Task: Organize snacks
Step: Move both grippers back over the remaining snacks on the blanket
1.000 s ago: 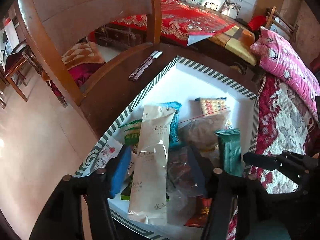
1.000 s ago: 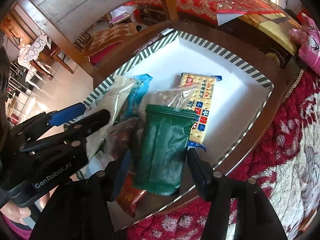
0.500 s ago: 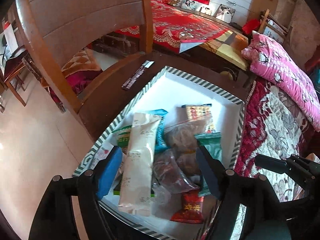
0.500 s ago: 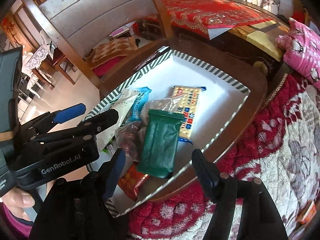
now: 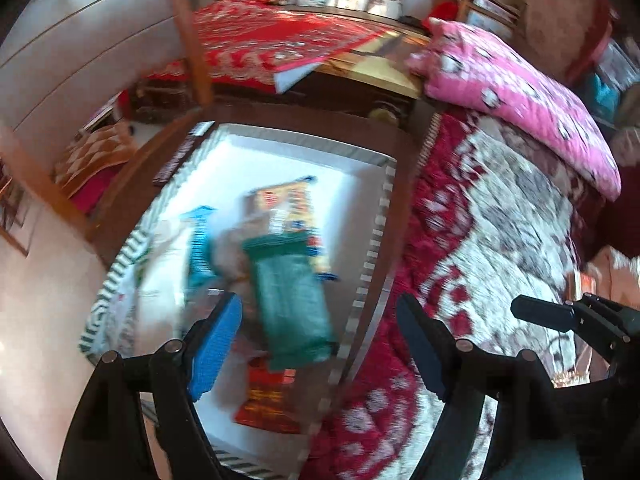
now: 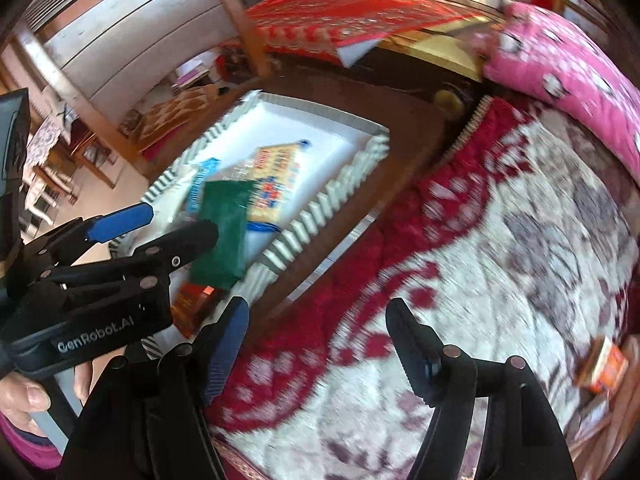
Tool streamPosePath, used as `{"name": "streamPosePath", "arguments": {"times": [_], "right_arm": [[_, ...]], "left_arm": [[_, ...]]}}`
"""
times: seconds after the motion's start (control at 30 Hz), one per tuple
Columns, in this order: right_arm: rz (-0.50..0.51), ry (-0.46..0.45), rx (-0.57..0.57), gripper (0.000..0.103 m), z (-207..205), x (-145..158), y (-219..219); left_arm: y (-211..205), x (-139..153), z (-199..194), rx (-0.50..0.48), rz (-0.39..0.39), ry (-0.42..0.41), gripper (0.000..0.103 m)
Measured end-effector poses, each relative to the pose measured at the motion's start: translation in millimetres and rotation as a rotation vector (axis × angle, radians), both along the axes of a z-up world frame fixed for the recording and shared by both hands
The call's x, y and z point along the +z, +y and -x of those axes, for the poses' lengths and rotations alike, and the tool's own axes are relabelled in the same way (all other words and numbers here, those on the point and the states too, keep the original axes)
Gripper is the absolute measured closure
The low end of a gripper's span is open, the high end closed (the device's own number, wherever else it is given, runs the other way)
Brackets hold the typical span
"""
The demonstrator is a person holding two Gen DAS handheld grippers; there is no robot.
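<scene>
Both views are blurred by motion. The left gripper (image 5: 320, 344) is seen with its jaws apart and nothing between them; they have just been opening, and below them lie the tray's (image 5: 372, 264) right rim and the red-and-white quilt (image 5: 500, 216). The right gripper (image 6: 316, 344) is likewise spread and empty, its jaws also just opened, and only the quilt is seen under it. The snacks are gathered in the white tray with the striped border, which sits on a dark wooden surface (image 6: 400, 108) just beside the quilt. A green packet (image 5: 292, 300) lies on top of the heap, with a yellow cracker pack (image 5: 288, 204) behind it, a blue packet (image 5: 198, 240) to its left and a red packet (image 5: 268, 400) at the near end. In the right wrist view the left gripper is seen over the tray's near end, held by a hand (image 6: 28, 396). A pink pillow (image 5: 516, 96) is seen on the far side of the quilt.
</scene>
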State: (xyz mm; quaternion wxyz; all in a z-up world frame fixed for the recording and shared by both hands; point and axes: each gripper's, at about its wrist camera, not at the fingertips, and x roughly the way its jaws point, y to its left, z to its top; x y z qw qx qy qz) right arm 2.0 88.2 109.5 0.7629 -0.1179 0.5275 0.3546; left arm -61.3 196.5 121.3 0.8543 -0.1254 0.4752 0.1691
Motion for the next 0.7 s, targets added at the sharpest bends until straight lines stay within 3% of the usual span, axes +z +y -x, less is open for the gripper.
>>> {"name": "streamPosePath", "arguments": {"times": [0.4, 0.7], "right_arm": [[0.029, 0.019, -0.182, 0.027, -14.3, -9.2, -102.6], [0.031, 0.042, -0.295, 0.026, -22.7, -17.6, -166.0]], "left_arm": [[-91.2, -10.0, -42.7, -0.175, -0.013, 0.015, 0.024], [-136.6, -21.3, -66.3, -0.256, -0.004, 0.038, 0.024]]}}
